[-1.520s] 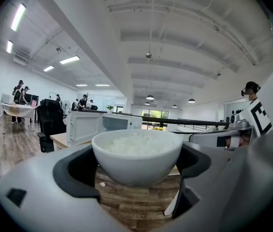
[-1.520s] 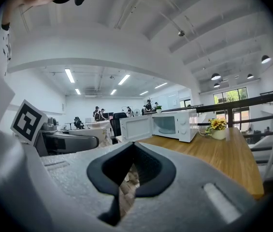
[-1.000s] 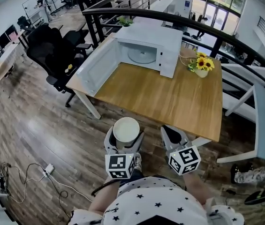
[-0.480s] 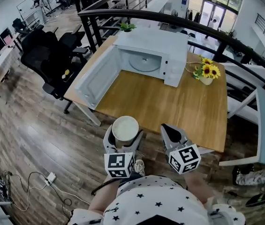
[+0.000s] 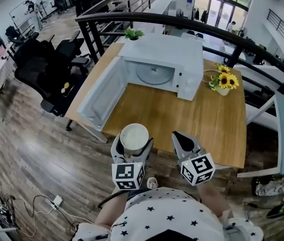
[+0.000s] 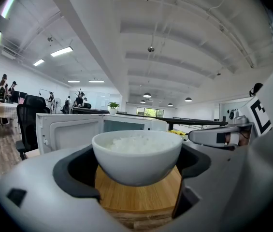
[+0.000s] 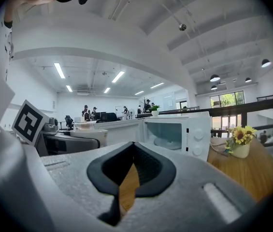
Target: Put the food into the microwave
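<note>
By the wooden table (image 5: 192, 114), left gripper (image 5: 132, 145) holds rice bowl (image 5: 134, 136); right gripper (image 5: 183, 140) fingers (image 7: 153, 170) pressed together.

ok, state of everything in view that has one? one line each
microwave door: fully open, swung out to the left
microwave: cavity empty, only the turntable inside
bowl: filled with rice, upright, held above the near table edge
left hand-held gripper: shut on bowl
right hand-held gripper: shut, empty
sunflower vase: upright on table, right of microwave

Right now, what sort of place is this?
Probably an open-plan office, maybe an upper level: black office chairs, a dark railing, and a microwave on a wooden table.
</note>
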`<state>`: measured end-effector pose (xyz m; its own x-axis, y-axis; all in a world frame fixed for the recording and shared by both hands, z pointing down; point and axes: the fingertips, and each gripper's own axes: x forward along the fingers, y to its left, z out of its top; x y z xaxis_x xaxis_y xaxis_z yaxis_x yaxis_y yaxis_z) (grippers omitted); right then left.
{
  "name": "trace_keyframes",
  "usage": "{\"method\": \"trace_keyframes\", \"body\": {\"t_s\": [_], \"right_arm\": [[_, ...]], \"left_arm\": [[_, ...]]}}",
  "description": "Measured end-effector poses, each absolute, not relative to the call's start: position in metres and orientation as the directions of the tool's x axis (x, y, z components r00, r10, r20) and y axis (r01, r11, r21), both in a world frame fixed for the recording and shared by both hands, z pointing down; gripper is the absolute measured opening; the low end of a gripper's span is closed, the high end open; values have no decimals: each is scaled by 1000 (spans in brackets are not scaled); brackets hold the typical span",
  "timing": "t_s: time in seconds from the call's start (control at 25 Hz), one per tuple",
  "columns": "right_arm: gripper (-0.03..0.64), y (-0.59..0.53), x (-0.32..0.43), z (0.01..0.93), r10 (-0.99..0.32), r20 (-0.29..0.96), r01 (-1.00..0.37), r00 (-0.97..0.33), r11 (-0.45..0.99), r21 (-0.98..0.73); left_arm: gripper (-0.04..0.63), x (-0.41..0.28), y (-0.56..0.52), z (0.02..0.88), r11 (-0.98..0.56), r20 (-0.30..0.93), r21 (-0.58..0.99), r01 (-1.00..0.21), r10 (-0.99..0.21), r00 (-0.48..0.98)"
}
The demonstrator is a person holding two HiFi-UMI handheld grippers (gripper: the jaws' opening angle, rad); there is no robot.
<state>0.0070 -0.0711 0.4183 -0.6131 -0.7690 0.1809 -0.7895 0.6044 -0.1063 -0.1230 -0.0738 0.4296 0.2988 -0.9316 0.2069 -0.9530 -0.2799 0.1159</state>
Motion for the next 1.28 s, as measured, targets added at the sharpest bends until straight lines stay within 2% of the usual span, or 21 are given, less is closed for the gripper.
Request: {"method": "trace_keyframes", "body": {"t_s": [0.64,1.28], "right_arm": [[5,-119,-3,431,-793,204,-818,-575,562,-121],[5,-197,4,447,-765,231,-798,-602,586,-139]], "left_arm": [[476,-131,-139,442,-323,216,122,-939,-914,343],[476,-115,-238,456,-315,235,105,-943,-914,332]]}}
